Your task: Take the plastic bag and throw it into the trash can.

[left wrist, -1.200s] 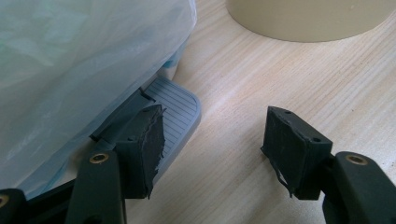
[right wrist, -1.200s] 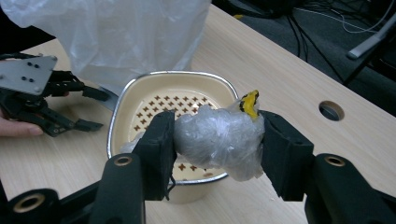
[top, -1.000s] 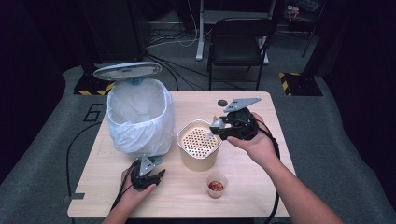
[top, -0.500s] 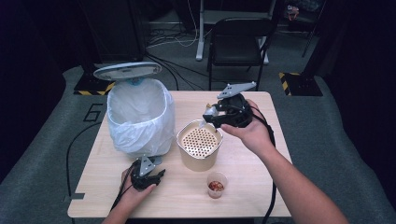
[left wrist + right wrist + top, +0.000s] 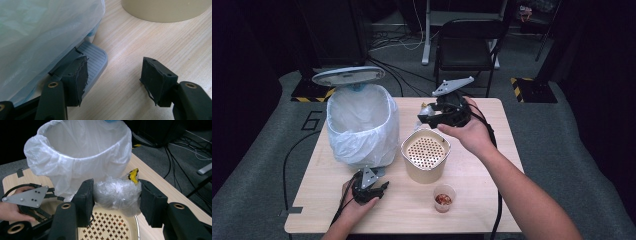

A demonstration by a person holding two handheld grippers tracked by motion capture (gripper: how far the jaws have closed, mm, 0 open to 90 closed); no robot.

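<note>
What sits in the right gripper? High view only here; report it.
Observer: A crumpled clear plastic bundle, pinched between the pads of the right gripper.
Operator: Describe anything inside it.
Observer: A yellow scrap shows at its top.
Operator: Check the left gripper.
Observer: One jaw of the left gripper rests on the bin's grey pedal.
</note>
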